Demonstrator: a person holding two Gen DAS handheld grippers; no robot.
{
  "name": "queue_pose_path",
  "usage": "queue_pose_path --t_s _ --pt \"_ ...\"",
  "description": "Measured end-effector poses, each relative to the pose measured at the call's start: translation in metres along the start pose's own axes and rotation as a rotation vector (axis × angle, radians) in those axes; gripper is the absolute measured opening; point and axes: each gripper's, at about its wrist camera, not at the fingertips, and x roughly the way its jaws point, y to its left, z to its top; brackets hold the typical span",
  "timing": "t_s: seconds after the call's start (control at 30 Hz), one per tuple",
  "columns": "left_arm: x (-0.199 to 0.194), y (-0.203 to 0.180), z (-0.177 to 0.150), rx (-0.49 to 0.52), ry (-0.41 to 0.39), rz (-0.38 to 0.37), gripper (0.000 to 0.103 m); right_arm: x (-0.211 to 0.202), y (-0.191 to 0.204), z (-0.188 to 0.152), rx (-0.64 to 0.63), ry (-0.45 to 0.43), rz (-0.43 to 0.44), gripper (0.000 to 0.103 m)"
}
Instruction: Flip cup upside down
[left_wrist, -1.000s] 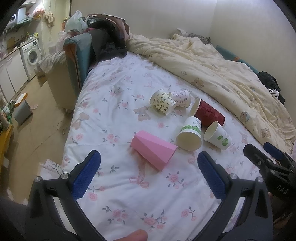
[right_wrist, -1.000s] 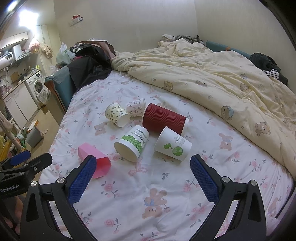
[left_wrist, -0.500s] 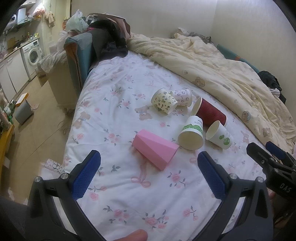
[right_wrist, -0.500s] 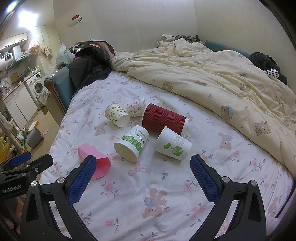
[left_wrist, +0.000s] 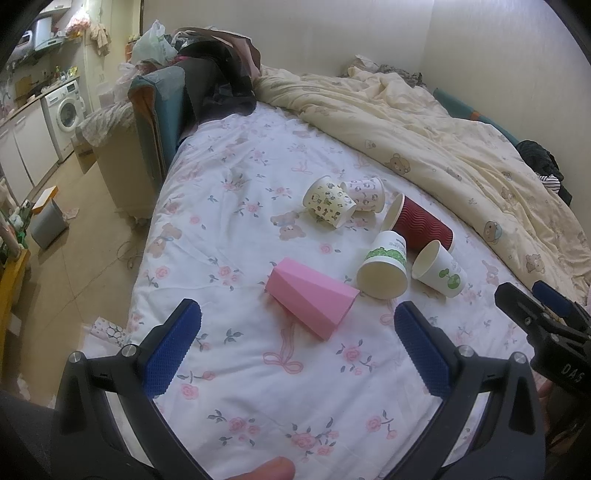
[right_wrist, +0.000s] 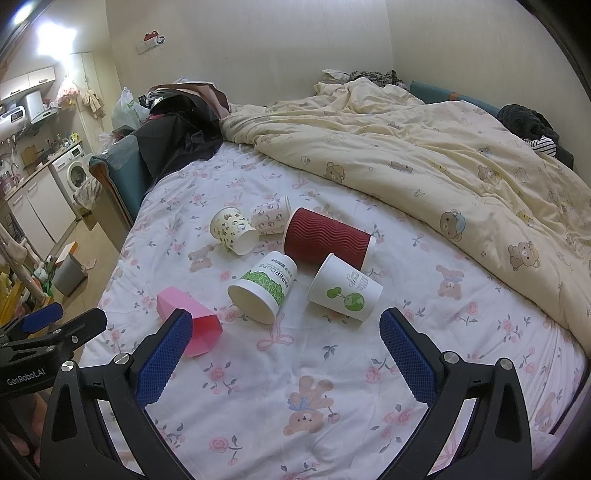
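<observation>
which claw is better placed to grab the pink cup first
Left, probably. The pink cup lies on its side almost centred ahead of the open left claw; for the open right claw it sits off behind its left finger.

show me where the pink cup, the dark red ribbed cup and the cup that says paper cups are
pink cup (left_wrist: 314, 295), left wrist view, on its faceted side wall.
dark red ribbed cup (right_wrist: 328, 238), right wrist view, on its wavy sleeve.
paper cups cup (right_wrist: 271, 280), right wrist view, on its printed side.
</observation>
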Motion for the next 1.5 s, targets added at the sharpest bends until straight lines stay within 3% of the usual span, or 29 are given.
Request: queue_pose_path --t_s 0.87,1.23,1.5 --pt "0.004 -0.001 0.005 0.010 0.019 0.000 0.103 0.000 0.000 0.002 0.002 -0.002 -0.006 0.103" --pt "0.028 -0.022 0.048 0.055 0.040 -0.003 0.103 0.009 -0.018 0.038 0.044 -0.009 -0.027 0.103" --pt "0.059 -0.026 0.067 0.061 0.063 0.026 0.103 0.054 -0.052 0.070 0.153 0.072 -0.030 0.103"
